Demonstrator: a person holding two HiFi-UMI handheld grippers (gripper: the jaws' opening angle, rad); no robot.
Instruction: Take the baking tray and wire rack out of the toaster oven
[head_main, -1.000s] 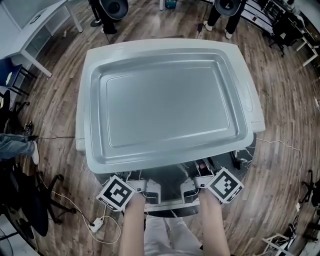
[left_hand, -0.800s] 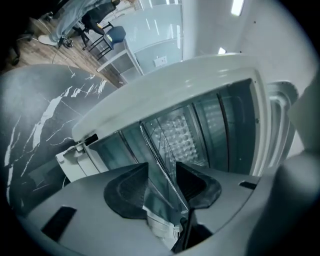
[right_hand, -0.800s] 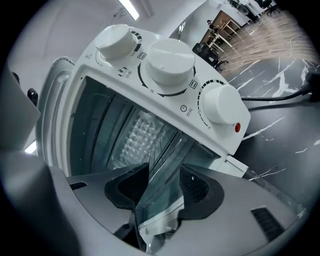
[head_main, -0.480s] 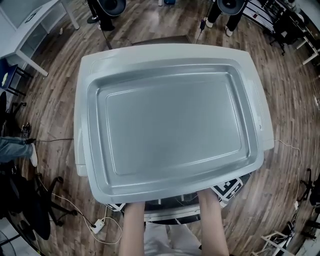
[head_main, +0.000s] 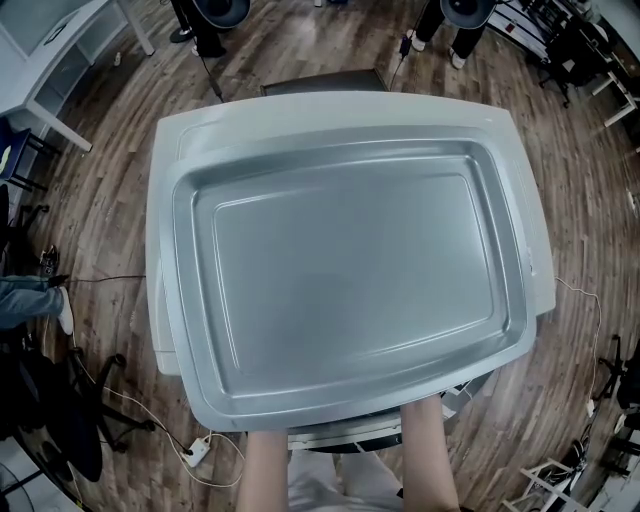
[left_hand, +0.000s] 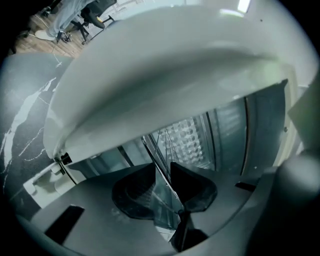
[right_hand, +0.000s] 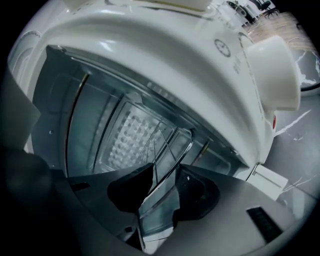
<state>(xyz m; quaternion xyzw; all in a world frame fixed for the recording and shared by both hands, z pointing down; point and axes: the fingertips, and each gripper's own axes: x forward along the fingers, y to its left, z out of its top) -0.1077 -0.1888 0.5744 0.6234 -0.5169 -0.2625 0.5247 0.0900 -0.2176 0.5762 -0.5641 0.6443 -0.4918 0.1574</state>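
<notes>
The baking tray (head_main: 340, 270) is a dull silver-grey with a soft sheen, plain and unpatterned. The toaster oven (head_main: 300, 108) under it is glossy white, its knob (right_hand: 270, 75) the same white. The oven's back wall (right_hand: 131, 135) is pale metal embossed with rows of small dimples. The wire rack (right_hand: 175, 163) is bright silver. The desk (left_hand: 25, 115) is dark grey with thin white marble veins. The floor (head_main: 100, 200) is brown wood planks with streaky grain.

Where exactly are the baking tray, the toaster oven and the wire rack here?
baking tray (head_main: 340, 280): head view, middle of its flat floor.
toaster oven (head_main: 300, 110): head view, white top behind the tray.
wire rack (right_hand: 190, 140): right gripper view, rounded corner of its rim.
</notes>
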